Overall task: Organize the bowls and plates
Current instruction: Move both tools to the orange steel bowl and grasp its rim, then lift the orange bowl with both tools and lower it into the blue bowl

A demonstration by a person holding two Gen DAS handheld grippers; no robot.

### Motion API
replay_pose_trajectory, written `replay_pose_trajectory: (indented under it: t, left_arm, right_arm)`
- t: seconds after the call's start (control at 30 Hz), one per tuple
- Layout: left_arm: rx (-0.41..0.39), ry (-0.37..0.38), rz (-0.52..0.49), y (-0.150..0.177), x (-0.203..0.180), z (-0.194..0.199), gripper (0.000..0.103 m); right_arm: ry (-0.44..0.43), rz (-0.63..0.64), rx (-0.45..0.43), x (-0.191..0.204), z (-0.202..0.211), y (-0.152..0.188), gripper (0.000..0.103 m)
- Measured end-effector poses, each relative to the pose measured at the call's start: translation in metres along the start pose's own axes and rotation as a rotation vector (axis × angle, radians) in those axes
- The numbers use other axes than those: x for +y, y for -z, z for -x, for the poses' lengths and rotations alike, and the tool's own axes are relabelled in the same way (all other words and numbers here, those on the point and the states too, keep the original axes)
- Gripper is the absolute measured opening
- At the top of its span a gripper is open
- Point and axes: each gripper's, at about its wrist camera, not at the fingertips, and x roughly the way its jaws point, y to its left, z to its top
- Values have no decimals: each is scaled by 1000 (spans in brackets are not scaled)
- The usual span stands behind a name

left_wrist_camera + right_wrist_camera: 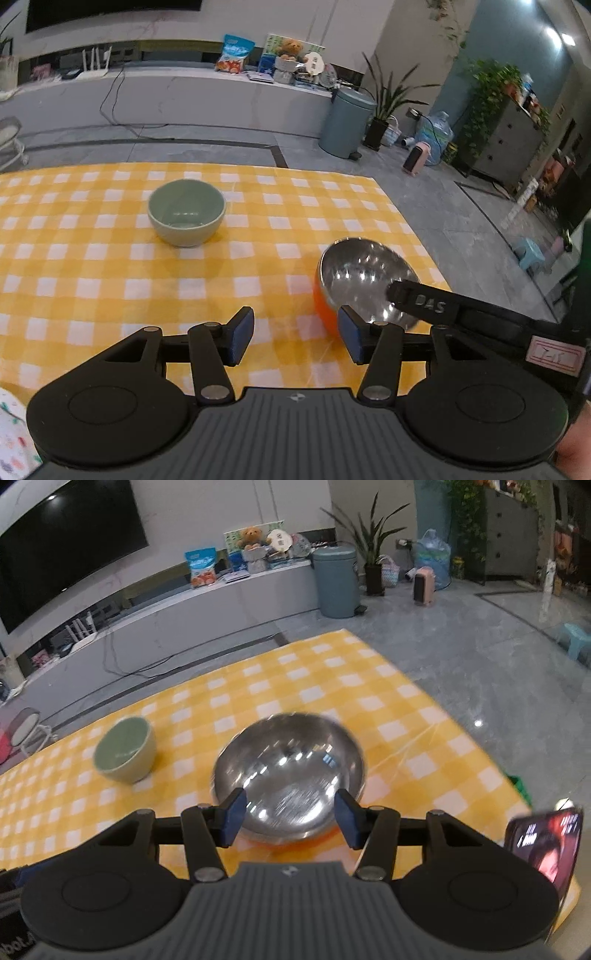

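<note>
A pale green bowl [186, 212] [123, 751] stands upright on the yellow checked tablecloth [92, 258]. To its right is a steel bowl with an orange outside [364, 280] [288, 764], tilted in the left wrist view. My left gripper [295, 336] hovers open over bare cloth just left of the steel bowl, with nothing between its blue pads. My right gripper [290, 819] is over the steel bowl's near side, its fingers apart and not pressing on it. In the left wrist view one of its black fingers [413, 299] reaches across the rim into the bowl.
The table's right edge [480, 753] runs close to the steel bowl, with grey floor beyond. A phone with a lit screen [543, 845] stands at the near right. A patterned cloth [11, 435] shows at the near left corner.
</note>
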Motion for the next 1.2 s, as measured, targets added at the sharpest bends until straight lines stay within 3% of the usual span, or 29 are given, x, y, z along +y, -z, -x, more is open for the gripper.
replay_pose_trajectory:
  t: [0.17, 0.3, 0.5, 0.8, 1.03, 1.2]
  left_arm:
    - [18, 4, 62, -9, -4, -29, 60]
    - [45, -4, 59, -10, -11, -52, 60]
    - [86, -44, 37, -8, -16, -80, 57]
    - [103, -57, 16, -10, -27, -98, 42]
    - [115, -42, 16, -9, -31, -102, 15]
    - [114, -61, -8, -9, -35, -97, 12]
  right_arm:
    - [93, -55, 15, -17, -21, -13, 51]
    - [103, -150, 84, -37, -41, -9, 48]
    - [76, -178, 118, -39, -51, -5, 41]
    - [74, -204, 165, -40, -70, -2, 28]
    - [38, -229, 176, -40, -71, 0, 20]
    - [46, -238, 180, -41, -70, 1, 16]
